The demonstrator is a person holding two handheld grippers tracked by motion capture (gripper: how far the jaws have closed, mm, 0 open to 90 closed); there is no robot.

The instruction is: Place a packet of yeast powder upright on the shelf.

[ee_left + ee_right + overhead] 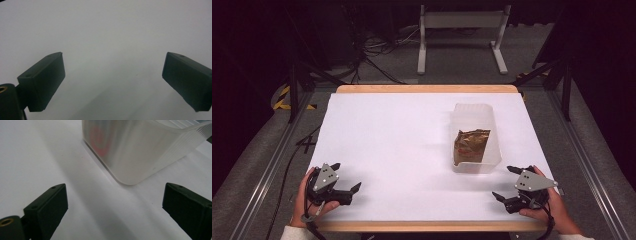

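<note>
Print on the brown packet [471,146] is too small to read. In the right gripper view the clear tub [140,147] is cut off up top, w/ just a reddish blur inside.

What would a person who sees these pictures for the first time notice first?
Probably the translucent plastic container right of centre on the white table, with a shiny brown packet lying inside it. Next come the two black grippers at the near edge, the left gripper and the right gripper, each held in a hand with jaws open and nothing between them.
</note>
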